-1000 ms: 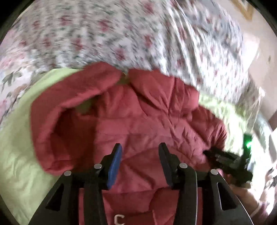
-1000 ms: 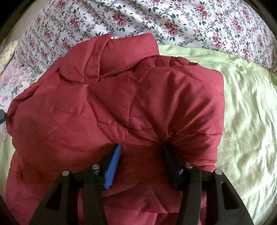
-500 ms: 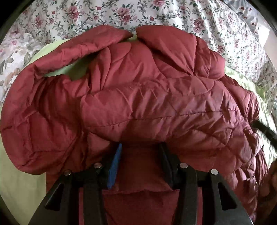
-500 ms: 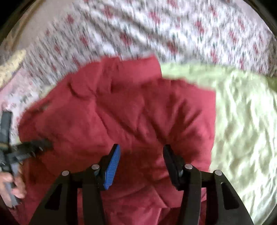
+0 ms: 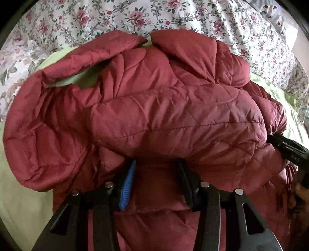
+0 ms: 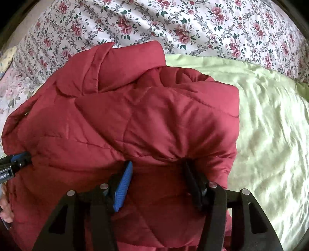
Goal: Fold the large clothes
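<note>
Quilting and puffy fill mark the red padded jacket [image 5: 173,119] in the left wrist view as light, soft and springy, with a smooth shell that looks slippery. It lies bunched on a pale green sheet [image 5: 17,208] over the floral bedspread [image 5: 115,17] of a bed. The left gripper [image 5: 156,179] has its jaws clamped on a thick fold at the near edge. A grip there should take several layers at once, since one layer would likely slide out.

From the right wrist, the right gripper [image 6: 158,181] holds the jacket's near right fold between its jaws, which are opening; the fabric puckers at the far pad. The collar [image 6: 119,67] lies toward the bedspread.
</note>
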`<state>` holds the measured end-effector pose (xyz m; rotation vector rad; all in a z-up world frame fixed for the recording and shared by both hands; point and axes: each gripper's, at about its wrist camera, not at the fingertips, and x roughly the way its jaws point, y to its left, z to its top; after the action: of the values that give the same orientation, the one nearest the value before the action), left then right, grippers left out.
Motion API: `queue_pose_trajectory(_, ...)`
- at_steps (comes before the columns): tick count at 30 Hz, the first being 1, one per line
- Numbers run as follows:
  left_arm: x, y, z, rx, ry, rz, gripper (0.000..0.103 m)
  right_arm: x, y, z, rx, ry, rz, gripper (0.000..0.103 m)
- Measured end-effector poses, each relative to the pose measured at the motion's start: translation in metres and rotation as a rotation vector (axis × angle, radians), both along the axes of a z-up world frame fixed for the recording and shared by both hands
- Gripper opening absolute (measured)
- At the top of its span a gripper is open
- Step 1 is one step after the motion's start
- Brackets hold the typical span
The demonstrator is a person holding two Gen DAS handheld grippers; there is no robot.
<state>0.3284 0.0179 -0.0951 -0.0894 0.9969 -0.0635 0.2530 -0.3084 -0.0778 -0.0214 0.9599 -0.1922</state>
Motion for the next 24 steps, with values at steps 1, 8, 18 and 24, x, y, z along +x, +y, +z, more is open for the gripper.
queue_pose_trajectory(1, -0.001, -0.001, 0.003, 0.014, 0.0, -0.006, 0.045, -0.001, 0.001, 0.001, -0.003, -0.001, -0.001, 0.057)
queue_pose_trajectory(8, -0.023, 0.005, 0.026, 0.088, -0.032, 0.006, 0.066, -0.026, 0.008, 0.028, 0.114, -0.027, 0.004, 0.058)
queue_pose_trajectory(18, -0.039, 0.013, 0.044, 0.119, -0.056, 0.054, 0.076, -0.054, 0.035, 0.051, 0.196, -0.042, 0.066, 0.06)
queue_pose_trajectory(24, -0.037, 0.013, 0.054, 0.155, -0.077, 0.068, 0.077, -0.06, 0.043, 0.05, 0.214, -0.031, 0.09, 0.062)
